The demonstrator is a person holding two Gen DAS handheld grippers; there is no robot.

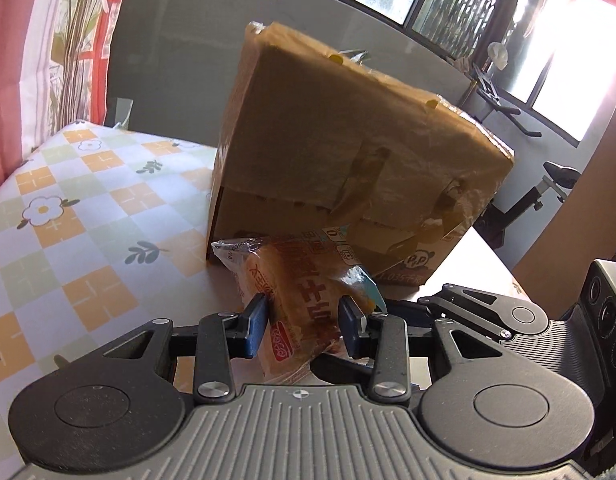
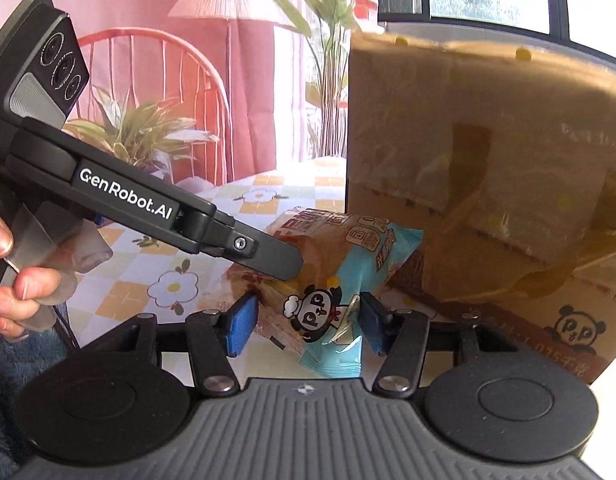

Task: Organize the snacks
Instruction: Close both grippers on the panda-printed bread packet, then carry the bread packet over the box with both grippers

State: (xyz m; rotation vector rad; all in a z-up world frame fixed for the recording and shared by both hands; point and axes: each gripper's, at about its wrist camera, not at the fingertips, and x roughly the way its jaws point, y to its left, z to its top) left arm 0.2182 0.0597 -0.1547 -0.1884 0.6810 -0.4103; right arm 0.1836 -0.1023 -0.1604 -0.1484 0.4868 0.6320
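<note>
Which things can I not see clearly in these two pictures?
- Cardboard box contents: both views face its closed side.
- Snack packet: far end hidden by the left gripper in the right view.
- Box print: too blurred to read.
- Right gripper: contact with packet unclear.

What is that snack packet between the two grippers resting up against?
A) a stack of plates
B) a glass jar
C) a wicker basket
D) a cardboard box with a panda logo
D: the snack packet lies on the table with its far end against the brown cardboard box, which carries a panda logo near its bottom corner.
</note>
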